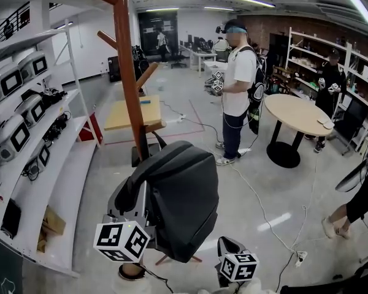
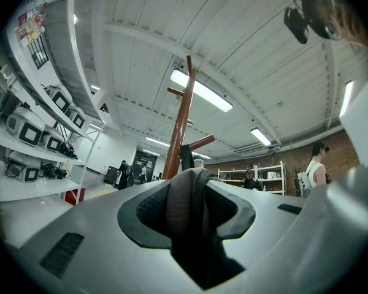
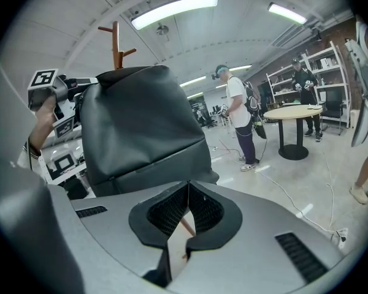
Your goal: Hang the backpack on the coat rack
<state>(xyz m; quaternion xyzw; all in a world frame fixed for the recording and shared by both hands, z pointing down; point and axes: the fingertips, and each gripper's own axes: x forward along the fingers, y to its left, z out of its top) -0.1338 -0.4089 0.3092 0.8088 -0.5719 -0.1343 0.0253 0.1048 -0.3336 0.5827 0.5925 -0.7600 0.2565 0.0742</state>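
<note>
Black backpack [image 1: 178, 195] fills the middle of the head view, held up just in front and to the right of the brown wooden rack [image 1: 127, 72]. Its top sits close against the pole. The left gripper [image 1: 135, 202] reaches into the backpack's left side, below the rack's pegs. The right gripper [image 1: 228, 248] sits lower, to the right of the rack and apart from the backpack. Beyond the rack, to its right, a person [image 1: 238, 84] in a white shirt stands near a round table [image 1: 297, 114]. White shelves [image 1: 49, 164] run along the rack's left.

Left gripper view: a dark strap [image 2: 187, 207] fills the gap between the jaws, which pinch it from both sides. The rack rises straight behind the strap, one peg jutting to the right. Whether any strap sits over a peg cannot be told.

Right gripper view: the jaws are pressed together with nothing between them. The backpack hangs just ahead, hiding most of the rack, whose top pegs show above it.
</note>
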